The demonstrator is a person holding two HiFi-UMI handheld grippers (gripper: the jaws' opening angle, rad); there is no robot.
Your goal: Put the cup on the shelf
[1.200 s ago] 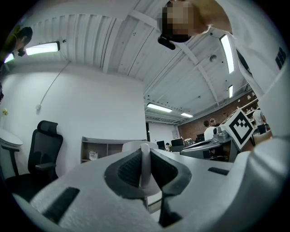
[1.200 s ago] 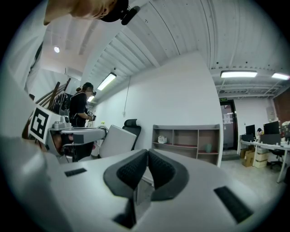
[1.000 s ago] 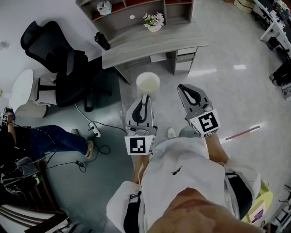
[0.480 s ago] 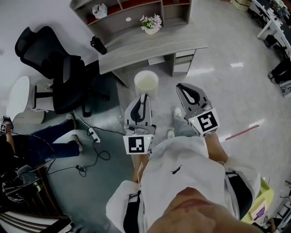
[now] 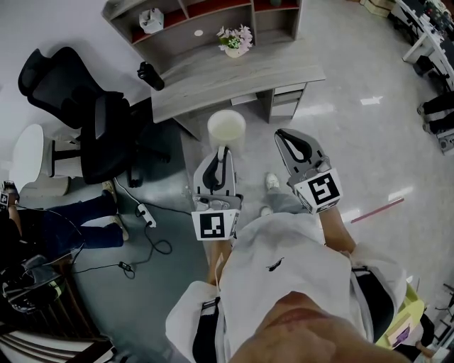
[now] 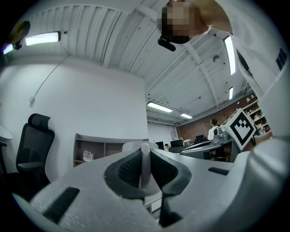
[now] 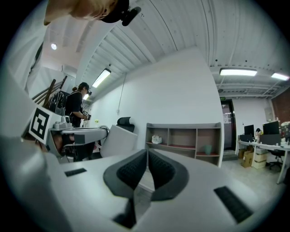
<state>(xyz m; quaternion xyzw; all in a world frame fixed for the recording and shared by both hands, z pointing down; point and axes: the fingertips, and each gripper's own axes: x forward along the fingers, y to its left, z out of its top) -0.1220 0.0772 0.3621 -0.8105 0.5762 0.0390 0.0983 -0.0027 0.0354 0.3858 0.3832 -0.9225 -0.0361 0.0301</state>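
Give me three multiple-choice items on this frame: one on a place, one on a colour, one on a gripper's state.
1. The flower pot stands: A on the desk; B on a windowsill; C in a box.
2. The cup in the left gripper is: A red; B white; C black.
3. The right gripper is: A shut on the cup; B wide open; C shut, empty.
Answers: A, it sits on the grey desk top; B, the head view shows it pale white; C, its pads meet with nothing between.

Grey desk (image 5: 241, 74) carries a flower pot (image 5: 236, 40) and black bottle (image 5: 150, 74); its shelf (image 5: 174, 37) holds a white object (image 5: 151, 20).
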